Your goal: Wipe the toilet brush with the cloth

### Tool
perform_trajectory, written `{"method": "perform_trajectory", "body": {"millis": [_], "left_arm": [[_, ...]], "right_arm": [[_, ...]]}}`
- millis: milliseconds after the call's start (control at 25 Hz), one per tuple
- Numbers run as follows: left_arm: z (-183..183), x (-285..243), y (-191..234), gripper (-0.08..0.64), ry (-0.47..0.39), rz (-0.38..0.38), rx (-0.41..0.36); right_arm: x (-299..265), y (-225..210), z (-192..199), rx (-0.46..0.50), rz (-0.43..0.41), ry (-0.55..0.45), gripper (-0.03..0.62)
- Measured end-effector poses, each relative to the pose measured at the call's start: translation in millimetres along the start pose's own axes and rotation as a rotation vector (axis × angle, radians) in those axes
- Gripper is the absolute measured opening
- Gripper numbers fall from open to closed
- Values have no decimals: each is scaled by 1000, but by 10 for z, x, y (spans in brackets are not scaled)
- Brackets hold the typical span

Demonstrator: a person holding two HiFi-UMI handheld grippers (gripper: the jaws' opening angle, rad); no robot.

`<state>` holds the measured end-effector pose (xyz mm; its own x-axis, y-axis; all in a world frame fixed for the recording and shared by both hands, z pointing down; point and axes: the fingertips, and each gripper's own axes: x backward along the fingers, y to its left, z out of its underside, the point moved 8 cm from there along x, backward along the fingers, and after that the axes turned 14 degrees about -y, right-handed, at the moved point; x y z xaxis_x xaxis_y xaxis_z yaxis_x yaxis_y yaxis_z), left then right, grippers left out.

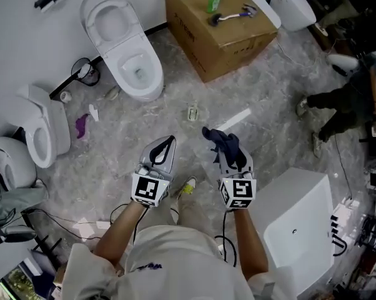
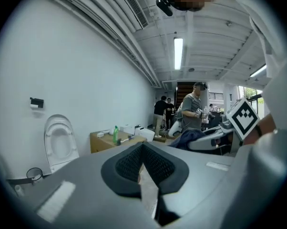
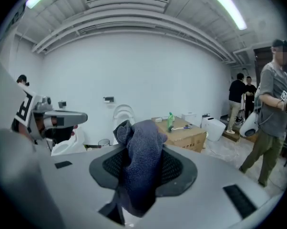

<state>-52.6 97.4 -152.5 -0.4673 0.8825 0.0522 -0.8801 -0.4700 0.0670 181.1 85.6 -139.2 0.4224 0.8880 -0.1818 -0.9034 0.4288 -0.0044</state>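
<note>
Task status: wiping not begun, no cloth-to-brush contact.
Left gripper [image 1: 163,150]: fingers [image 2: 129,163] closed together, nothing between, over floor.
Right gripper [image 1: 232,158]: fingers clamped on dark blue cloth [image 1: 221,141], which is bunched above tips.
Toilet brush [image 1: 229,17]: lying on cardboard box [image 1: 191,11] top, beside green bottle [image 1: 214,0], well apart from both grippers.
Remaining, by judgement: approach box, secure brush, wipe.

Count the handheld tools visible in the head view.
2. The left tool is at lower centre, jaws together and empty. The right tool is beside it, shut on the dark blue cloth. No others appear hidden.
</note>
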Motion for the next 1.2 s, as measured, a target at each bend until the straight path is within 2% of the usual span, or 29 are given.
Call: {"method": "perform_trajectory", "body": {"millis": [160, 360, 480, 640, 880, 1200], "left_arm": [[-208, 111, 73, 0, -24, -27, -27], [-580, 102, 272, 0, -78, -40, -102], [-878, 119, 416, 0, -150, -90, -86], [-1190, 208, 618, 0, -190, -130, -107], [-1305, 236, 691, 0, -219, -166, -120], [-1328, 159, 642, 0, -234, -151, -125]], "right_arm": [[135, 2, -368, -42, 54, -69, 150], [152, 64, -665, -19, 43, -134, 150], [241, 38, -906, -4, 63, -186, 150], [319, 27, -1208, 42, 88, -253, 150], [458, -81, -1332, 68, 125, -294, 150], [444, -65, -1333, 78, 127, -300, 150]]}}
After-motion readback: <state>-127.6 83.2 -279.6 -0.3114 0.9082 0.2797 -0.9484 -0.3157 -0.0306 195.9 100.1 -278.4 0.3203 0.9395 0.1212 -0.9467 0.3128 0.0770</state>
